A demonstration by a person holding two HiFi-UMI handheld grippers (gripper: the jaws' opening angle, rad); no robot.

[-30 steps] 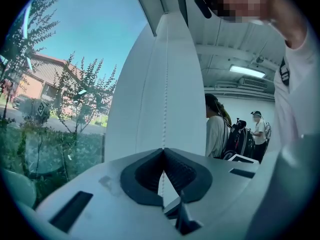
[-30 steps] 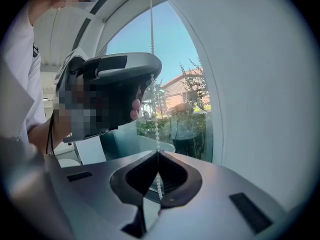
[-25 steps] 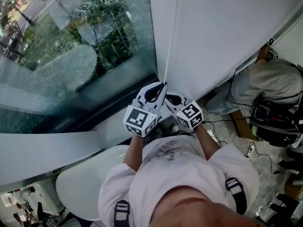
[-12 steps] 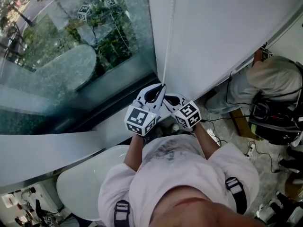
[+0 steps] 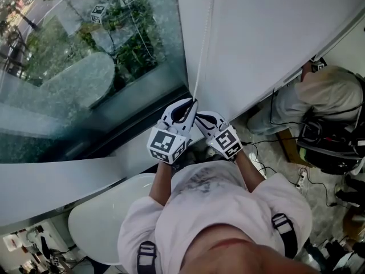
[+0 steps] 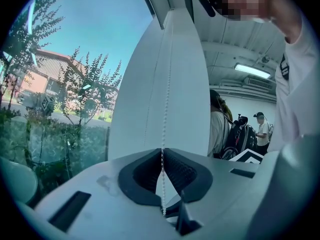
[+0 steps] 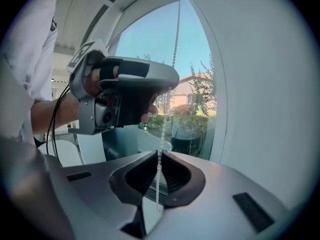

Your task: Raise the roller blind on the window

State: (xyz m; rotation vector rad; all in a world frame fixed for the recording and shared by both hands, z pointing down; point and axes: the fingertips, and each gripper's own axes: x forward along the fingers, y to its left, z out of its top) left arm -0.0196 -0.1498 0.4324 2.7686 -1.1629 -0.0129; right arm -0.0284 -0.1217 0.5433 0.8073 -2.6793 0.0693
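Roller blind (image 5: pixel 274 39) hangs as a white sheet from 12 to 2 o'clock in the head view, covering the right part of the window glass (image 5: pixel 85 56). Its bead chain (image 5: pixel 204 39) drops along the blind's left edge to the left claw (image 5: pixel 191 104), with the right claw (image 5: pixel 202 119) just beside it at 4 o'clock. A seated person (image 5: pixel 325 96) is at 3 o'clock.

In the left gripper view, the left claw is clenched on the chain, which rises toward 12 o'clock in front of the blind.

In the right gripper view, the right claw also grips the chain, with the left claw above at 10 o'clock
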